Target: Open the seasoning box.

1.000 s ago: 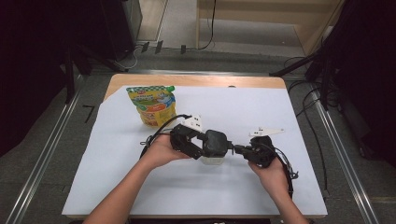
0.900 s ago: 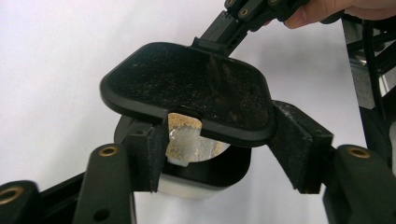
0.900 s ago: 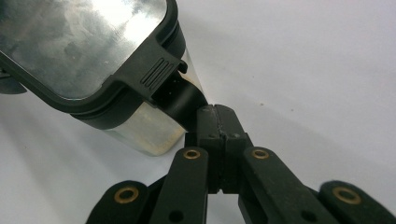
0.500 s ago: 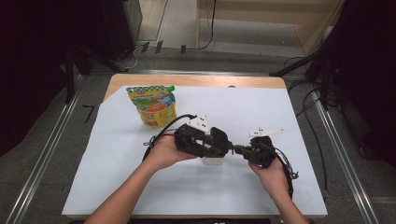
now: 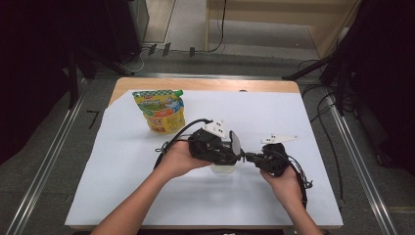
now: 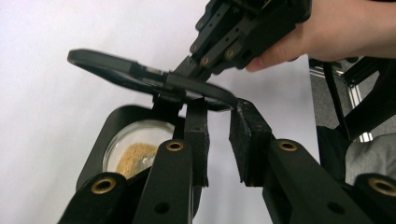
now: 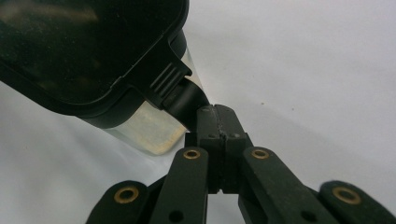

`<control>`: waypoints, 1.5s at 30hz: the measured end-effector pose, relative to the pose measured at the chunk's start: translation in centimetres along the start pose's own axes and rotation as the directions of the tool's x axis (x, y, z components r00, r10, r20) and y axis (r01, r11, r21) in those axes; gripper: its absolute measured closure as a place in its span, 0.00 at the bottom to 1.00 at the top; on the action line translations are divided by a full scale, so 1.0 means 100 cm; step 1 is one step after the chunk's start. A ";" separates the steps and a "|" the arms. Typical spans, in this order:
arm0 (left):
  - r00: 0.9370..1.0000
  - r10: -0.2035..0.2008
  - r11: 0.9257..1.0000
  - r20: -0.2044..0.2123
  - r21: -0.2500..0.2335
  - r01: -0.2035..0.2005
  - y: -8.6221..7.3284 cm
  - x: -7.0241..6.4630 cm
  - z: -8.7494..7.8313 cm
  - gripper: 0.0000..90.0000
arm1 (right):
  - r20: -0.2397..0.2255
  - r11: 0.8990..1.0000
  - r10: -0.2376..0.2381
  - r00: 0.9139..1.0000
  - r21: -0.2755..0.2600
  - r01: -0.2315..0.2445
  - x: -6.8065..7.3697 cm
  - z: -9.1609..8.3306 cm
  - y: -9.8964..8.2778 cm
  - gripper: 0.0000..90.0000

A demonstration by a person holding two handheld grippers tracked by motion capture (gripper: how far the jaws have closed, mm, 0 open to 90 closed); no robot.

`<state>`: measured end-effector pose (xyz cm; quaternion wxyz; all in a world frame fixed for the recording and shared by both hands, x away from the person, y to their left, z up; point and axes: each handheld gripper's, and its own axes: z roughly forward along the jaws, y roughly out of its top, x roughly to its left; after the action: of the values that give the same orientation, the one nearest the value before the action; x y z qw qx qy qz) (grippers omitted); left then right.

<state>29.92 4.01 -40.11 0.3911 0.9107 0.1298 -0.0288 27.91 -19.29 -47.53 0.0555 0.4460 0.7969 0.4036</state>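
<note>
We are opening the jar [image 5: 224, 167]: the right tool [image 7: 215, 115] stays clamped on the hinged lid's tab [image 7: 184, 100]. The left tool [image 6: 223, 122], just narrowing, holds nothing. Next, swing the lid [image 6: 140, 77] fully back.

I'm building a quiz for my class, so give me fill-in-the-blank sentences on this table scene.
1. The right gripper is shut on a tab of the jar's black ____.
2. The pouch has a ____ cap.
3. A ____ sheet covers the table.
Missing words: lid, green, white.
</note>
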 end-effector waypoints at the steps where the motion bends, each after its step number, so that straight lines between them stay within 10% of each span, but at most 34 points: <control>1: 1.000 -0.004 1.000 0.003 -0.004 0.004 0.002 0.000 0.002 0.86 | 0.001 1.000 0.001 1.000 -0.002 -0.001 0.000 0.000 0.000 1.00; 21: 0.997 -0.036 0.999 0.073 0.016 0.035 0.021 0.003 0.022 0.87 | 0.004 1.000 0.010 1.000 -0.001 -0.010 0.001 0.000 -0.001 1.00; 45: 0.984 -0.173 0.985 0.050 0.003 0.173 -0.004 0.010 -0.011 0.68 | -0.006 1.000 -0.013 1.000 -0.019 0.013 0.002 -0.010 -0.005 0.88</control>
<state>30.77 5.26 -39.78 0.3908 0.8947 0.1987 -0.0851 27.00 -19.85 -47.20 0.0600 0.4392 0.7960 0.4123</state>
